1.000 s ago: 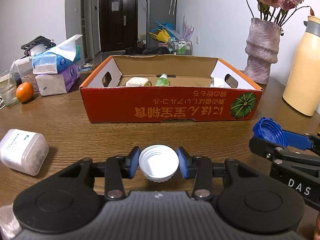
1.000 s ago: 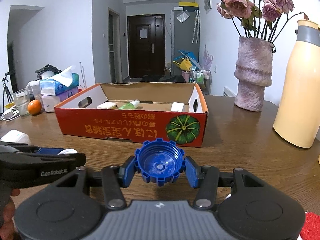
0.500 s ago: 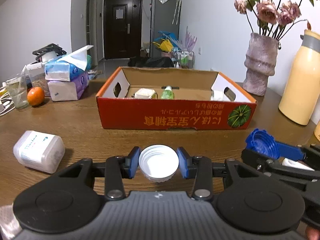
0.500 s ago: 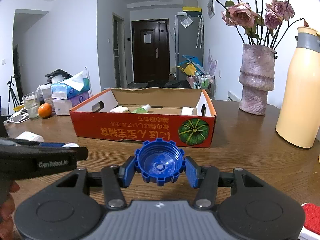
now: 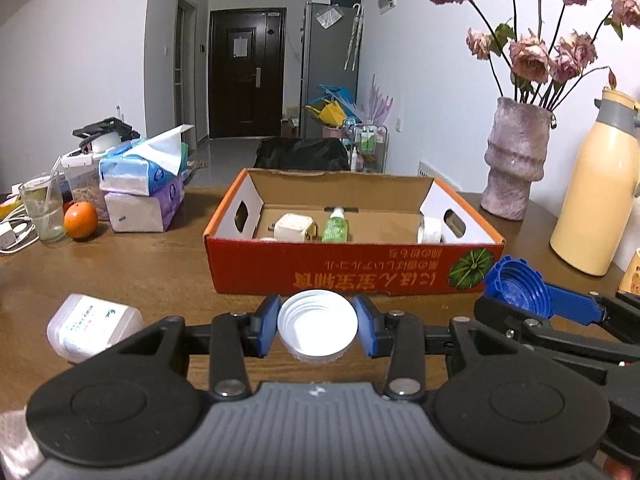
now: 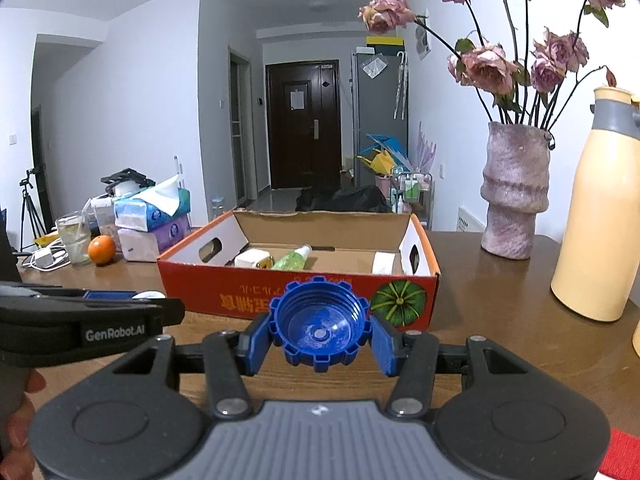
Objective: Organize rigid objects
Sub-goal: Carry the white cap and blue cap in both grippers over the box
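Two caps are held, one per tool. A white cap (image 5: 318,330), ribbed and with its hollow side showing, is clamped in the left tool (image 5: 318,331); a blue notched cap (image 6: 320,328), hollow side showing, is clamped in the right tool (image 6: 320,330). Both tools are held level above the desk (image 5: 152,276), just short of the one red box (image 5: 352,268), in which three items are seen.

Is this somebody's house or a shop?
Most likely somebody's home, a flat's dining area. A vase of flowers, tissue packs and an orange sit on a wooden table, with a front door behind.
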Motion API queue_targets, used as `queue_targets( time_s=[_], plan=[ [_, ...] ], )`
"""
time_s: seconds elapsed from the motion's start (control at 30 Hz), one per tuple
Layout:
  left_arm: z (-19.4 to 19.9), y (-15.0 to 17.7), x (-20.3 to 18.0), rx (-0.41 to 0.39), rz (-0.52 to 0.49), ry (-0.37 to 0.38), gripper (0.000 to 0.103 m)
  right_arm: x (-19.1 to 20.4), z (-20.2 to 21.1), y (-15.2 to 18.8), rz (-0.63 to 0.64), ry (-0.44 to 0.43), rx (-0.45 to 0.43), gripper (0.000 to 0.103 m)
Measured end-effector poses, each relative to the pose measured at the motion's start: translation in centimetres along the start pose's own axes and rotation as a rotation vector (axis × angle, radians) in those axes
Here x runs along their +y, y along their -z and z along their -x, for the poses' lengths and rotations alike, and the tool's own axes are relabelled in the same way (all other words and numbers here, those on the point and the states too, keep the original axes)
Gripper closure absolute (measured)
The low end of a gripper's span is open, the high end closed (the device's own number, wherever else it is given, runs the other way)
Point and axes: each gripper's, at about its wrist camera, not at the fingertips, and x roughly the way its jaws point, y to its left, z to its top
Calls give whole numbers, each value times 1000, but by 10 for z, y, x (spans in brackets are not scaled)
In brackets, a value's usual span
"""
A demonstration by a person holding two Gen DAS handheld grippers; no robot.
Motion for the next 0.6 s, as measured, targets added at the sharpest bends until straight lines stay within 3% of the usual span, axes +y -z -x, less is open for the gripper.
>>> queue_targets(
  time_s=[0.6],
  plan=[
    [-8,-34,6,-60,21,-20,62,10,-12,-32,9,8,-54,51]
  ],
)
